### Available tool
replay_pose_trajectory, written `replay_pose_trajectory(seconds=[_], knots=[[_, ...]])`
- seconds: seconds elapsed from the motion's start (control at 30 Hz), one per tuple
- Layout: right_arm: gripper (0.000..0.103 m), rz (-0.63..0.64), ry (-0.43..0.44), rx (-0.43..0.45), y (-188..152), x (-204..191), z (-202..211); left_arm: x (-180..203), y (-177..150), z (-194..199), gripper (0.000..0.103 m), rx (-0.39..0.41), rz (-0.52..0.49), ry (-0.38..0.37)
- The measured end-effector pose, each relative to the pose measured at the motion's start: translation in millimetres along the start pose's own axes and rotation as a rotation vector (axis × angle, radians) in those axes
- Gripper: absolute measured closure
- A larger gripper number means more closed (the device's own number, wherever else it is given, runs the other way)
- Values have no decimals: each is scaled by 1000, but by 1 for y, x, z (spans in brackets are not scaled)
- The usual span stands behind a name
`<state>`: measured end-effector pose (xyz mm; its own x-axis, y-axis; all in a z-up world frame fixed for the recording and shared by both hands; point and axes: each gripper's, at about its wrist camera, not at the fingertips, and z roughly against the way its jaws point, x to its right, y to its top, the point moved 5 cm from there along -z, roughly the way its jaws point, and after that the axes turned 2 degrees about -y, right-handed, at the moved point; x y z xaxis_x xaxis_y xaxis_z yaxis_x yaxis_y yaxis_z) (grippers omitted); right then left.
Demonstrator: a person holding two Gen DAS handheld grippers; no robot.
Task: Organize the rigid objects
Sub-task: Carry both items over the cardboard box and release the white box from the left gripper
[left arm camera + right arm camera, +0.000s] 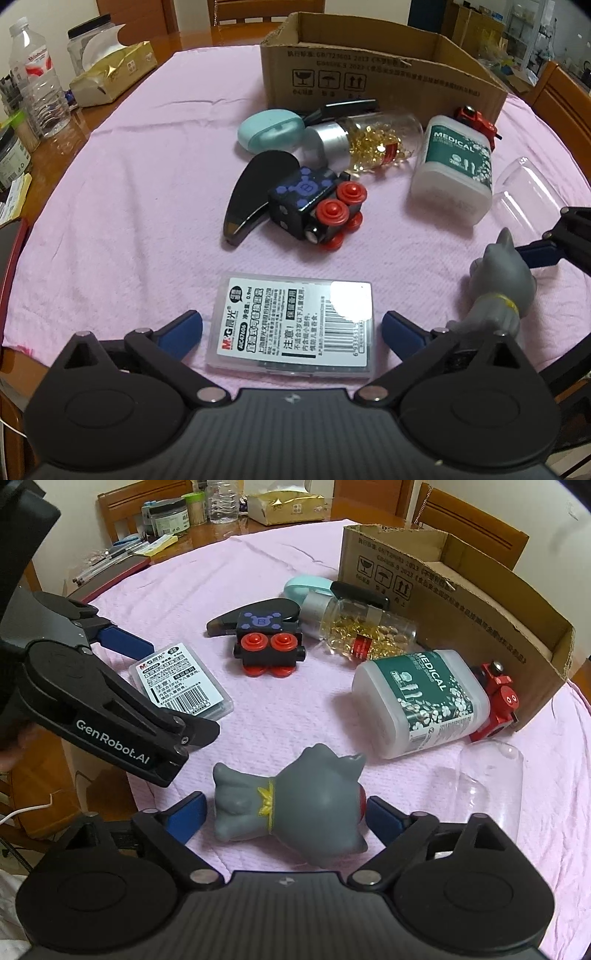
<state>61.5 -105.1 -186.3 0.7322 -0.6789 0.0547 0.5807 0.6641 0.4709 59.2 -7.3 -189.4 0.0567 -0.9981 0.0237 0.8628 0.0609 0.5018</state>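
Note:
My left gripper (291, 328) is open, its blue pads on either side of a clear plastic box with an M&G label (293, 326) that lies flat on the pink cloth. My right gripper (286, 814) is open around a grey cat figure (295, 812) lying on its side; the pads stand close to it, and I cannot tell whether they touch it. The figure also shows in the left wrist view (502, 288). Further back lie a black toy train with red wheels (317, 206), a jar of yellow capsules (369, 142), a white MEDICAL bottle (454, 168) and a teal case (269, 129).
An open cardboard box (380, 70) stands behind the objects. A red toy car (496, 698) sits between the bottle and the box. A clear cup (487, 782) lies at the right. A tissue pack (110, 74), a water bottle (37, 85) and jars stand off the cloth at the left.

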Motion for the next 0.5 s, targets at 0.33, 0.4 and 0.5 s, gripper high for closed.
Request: replay_pose_trajectory(seconds=[0.33,0.4,0.5], knots=[[25,-7,-26,0,3,2,3,3,3,4,14,-15,-67,-42],[26,-27,-23,-2,4,4,5,2,4,4,14,-25,-78,-49],[26,-50,-21,-10,5,6,6,1,6,5,14,-39,-101,-66]])
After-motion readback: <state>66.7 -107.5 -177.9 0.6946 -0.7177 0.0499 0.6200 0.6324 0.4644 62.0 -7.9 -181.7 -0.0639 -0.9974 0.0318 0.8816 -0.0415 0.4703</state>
